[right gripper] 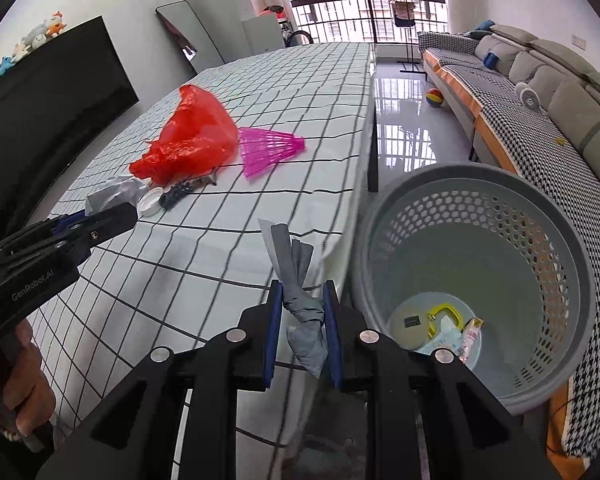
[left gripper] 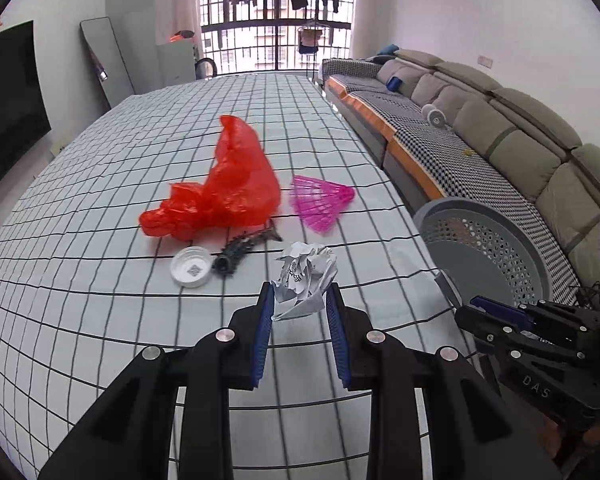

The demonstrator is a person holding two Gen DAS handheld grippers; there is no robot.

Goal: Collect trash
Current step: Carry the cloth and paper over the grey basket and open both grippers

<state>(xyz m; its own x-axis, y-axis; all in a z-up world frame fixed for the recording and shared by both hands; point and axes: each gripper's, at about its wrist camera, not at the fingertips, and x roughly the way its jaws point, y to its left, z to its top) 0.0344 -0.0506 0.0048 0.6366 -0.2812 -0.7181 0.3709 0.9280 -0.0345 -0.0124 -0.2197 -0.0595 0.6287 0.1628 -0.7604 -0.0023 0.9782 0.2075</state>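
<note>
Checked tablecloth (right gripper: 228, 248), right gripper (right gripper: 302, 308) clamping gray wrapper (right gripper: 300, 280) upright, lengthwise

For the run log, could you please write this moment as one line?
left gripper: closing around crumpled paper | right gripper: holding grey wrapper | bin: beside table

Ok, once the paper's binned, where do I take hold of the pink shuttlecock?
Grip the pink shuttlecock at its narrow solid nose, the end pointing toward the sofa side. It lies on its side, so coming from above with the tongs spanning the nose looks best. The flared ribbed skirt is open lattice and would probably flex.
</note>
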